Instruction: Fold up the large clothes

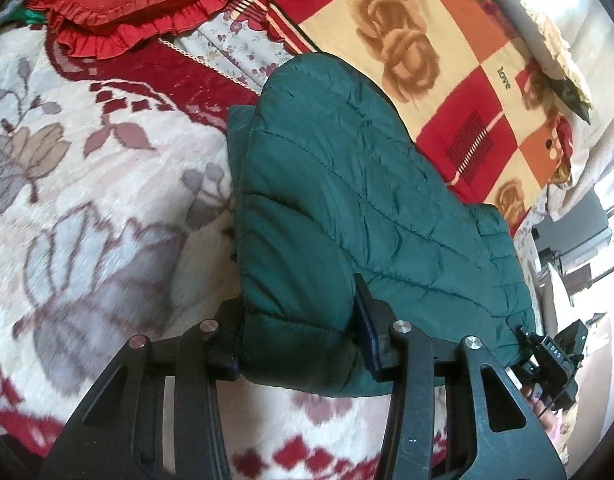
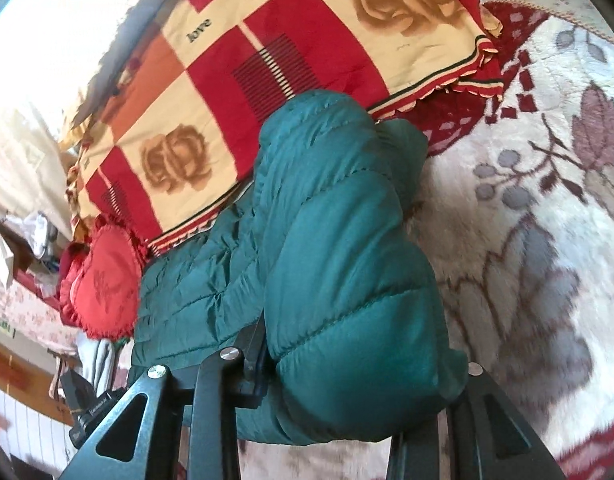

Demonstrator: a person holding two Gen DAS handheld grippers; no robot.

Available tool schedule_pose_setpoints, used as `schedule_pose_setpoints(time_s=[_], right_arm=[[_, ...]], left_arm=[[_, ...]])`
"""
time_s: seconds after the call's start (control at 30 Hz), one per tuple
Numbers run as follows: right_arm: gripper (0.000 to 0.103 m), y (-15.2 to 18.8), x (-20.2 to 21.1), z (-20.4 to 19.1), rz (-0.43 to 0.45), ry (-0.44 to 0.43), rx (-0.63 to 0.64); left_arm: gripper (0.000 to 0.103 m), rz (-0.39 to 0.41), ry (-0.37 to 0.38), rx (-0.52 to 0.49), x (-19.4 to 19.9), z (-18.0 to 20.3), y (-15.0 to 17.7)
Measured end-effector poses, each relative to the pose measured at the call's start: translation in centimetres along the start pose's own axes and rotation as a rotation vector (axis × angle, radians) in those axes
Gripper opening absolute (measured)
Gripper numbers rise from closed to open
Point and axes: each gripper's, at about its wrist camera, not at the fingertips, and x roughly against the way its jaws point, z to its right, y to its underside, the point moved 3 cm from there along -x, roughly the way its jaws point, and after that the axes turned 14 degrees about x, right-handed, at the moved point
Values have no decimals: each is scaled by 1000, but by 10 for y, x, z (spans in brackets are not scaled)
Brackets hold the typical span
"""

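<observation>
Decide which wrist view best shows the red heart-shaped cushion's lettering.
The left wrist view: the red heart-shaped cushion lies top left, frilled, its stitched words readable. In the right wrist view the cushion sits small at the left edge, beside the green puffer jacket, markings illegible.

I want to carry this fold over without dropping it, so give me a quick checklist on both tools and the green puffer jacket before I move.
1. Left tool clamped on the green quilted puffer jacket: ok.
2. Right tool clamped on the jacket's other end: ok.
3. Gripped edge lifted off the cream floral blanket: ok.
4. Far end free of the red and cream checked rose blanket: not ok, it lies against it.
5. Sleeves tucked in: cannot tell.
</observation>
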Motion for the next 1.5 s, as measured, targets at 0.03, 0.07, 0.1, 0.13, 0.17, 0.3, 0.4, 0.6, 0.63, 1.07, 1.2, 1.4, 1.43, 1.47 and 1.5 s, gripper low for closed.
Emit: schedule_pose_setpoints(time_s=[0.03, 0.07, 0.1, 0.13, 0.17, 0.3, 0.4, 0.6, 0.63, 1.07, 1.2, 1.4, 1.43, 1.47, 1.5], right_arm=[[34, 4, 4, -2, 0, -1, 6], [34, 10, 10, -4, 1, -1, 12], [34, 14, 14, -5, -1, 0, 13], [34, 19, 17, -6, -3, 0, 13], [34, 26, 22, -7, -9, 2, 12], [34, 47, 34, -8, -26, 13, 12], [34, 62, 39, -7, -38, 25, 14], [71, 72, 29, 6, -110, 143, 46], [71, 73, 32, 10, -109, 146, 43], [78, 70, 93, -22, -18, 294, 260], [81, 76, 94, -48, 10, 304, 340], [82, 88, 90, -88, 42, 273, 406], [82, 90, 89, -94, 47, 268, 414], [83, 92, 88, -99, 51, 265, 420], [84, 94, 87, -104, 54, 264, 429]], left_arm=[[43, -1, -1, -4, 3, -1, 3], [43, -2, -3, -9, 7, -3, 7], [43, -3, -5, -15, 11, -4, 11], [43, -4, -11, -25, 16, -6, 17], [43, -3, -16, -33, 19, -7, 21], [43, -15, -20, -47, 30, -17, 38], [43, -33, -20, -28, 31, -29, 47], [63, 6, -84, -38, 30, -37, 58], [65, 22, -102, -56, 32, -34, 59], [66, 175, -239, -189, 71, -10, 78], [66, 234, -261, -205, 81, 0, 93], [66, 251, -250, -239, 88, 19, 111], [66, 260, -245, -245, 89, 22, 113], [66, 268, -243, -250, 91, 25, 115], [66, 274, -241, -257, 92, 28, 118]])
